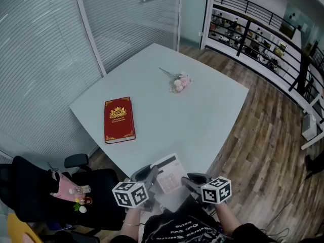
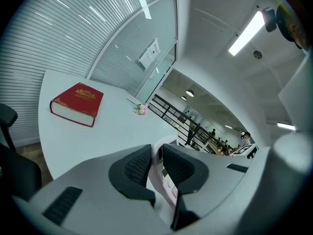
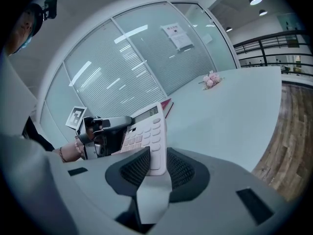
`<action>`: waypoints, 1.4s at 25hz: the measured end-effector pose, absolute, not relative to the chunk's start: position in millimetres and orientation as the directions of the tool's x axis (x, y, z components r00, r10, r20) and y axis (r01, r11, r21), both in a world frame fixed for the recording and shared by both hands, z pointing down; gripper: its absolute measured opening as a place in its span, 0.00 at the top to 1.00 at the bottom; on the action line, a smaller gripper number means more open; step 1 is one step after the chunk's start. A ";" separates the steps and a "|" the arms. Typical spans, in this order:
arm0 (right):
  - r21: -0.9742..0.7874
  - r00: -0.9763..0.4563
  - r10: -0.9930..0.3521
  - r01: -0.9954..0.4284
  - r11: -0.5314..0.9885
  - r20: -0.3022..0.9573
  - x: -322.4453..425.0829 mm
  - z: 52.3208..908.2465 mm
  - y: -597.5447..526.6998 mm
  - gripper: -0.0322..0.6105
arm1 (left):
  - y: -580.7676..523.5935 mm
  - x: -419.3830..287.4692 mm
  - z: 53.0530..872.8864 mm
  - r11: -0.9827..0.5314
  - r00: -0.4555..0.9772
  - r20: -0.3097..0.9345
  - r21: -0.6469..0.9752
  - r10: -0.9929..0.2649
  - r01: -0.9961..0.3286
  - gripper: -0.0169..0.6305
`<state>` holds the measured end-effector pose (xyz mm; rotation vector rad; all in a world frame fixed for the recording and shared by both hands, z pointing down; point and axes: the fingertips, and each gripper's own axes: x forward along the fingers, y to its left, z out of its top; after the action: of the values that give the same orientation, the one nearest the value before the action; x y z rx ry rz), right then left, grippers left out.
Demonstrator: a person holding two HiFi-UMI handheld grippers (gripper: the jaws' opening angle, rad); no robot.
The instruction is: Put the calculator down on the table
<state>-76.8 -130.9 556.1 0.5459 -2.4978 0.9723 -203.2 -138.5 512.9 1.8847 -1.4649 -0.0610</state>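
A pale pink calculator (image 1: 169, 174) hangs over the near corner of the white table (image 1: 202, 116), held from both sides. My left gripper (image 1: 148, 176) is shut on its left edge; in the left gripper view the thin pink body (image 2: 157, 156) stands on edge between the black pads. My right gripper (image 1: 189, 180) is shut on its right edge. The right gripper view shows the keys and display (image 3: 146, 129) tilted up, with the left gripper (image 3: 105, 126) holding the far side.
A red book (image 1: 119, 119) lies on the table's left part and a small pink flower bunch (image 1: 179, 82) near its far side. A black chair with a bag (image 1: 55, 189) stands at lower left. Glass walls stand behind, wooden floor and a railing (image 1: 263, 29) to the right.
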 end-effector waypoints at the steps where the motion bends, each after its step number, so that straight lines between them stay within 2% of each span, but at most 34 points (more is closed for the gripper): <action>1: -0.543 -0.844 -0.206 -0.485 0.686 0.495 -78.6 553.7 -138.8 0.77 | -145.4 -204.9 509.9 -0.075 0.340 0.384 0.563 -0.859 -0.823 0.85; 14: -0.502 -0.844 -0.221 -0.480 0.719 0.489 -70.0 538.0 -240.1 0.77 | -238.9 -196.3 490.6 -0.079 0.306 0.355 0.530 -0.883 -0.845 0.85; 24: -0.516 -0.837 -0.241 -0.503 0.693 0.492 -60.8 540.9 -314.2 0.77 | -314.9 -186.5 491.5 -0.113 0.338 0.365 0.517 -0.868 -0.849 0.85; 35: -0.540 -0.813 -0.263 -0.551 0.636 0.519 -54.6 580.0 -393.5 0.77 | -393.5 -186.7 541.6 -0.007 0.317 0.429 0.586 -0.846 -0.810 0.85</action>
<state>-54.6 -393.5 580.0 0.6441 -2.4645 1.0028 -186.7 -393.5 541.6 1.7983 -1.4811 -0.0575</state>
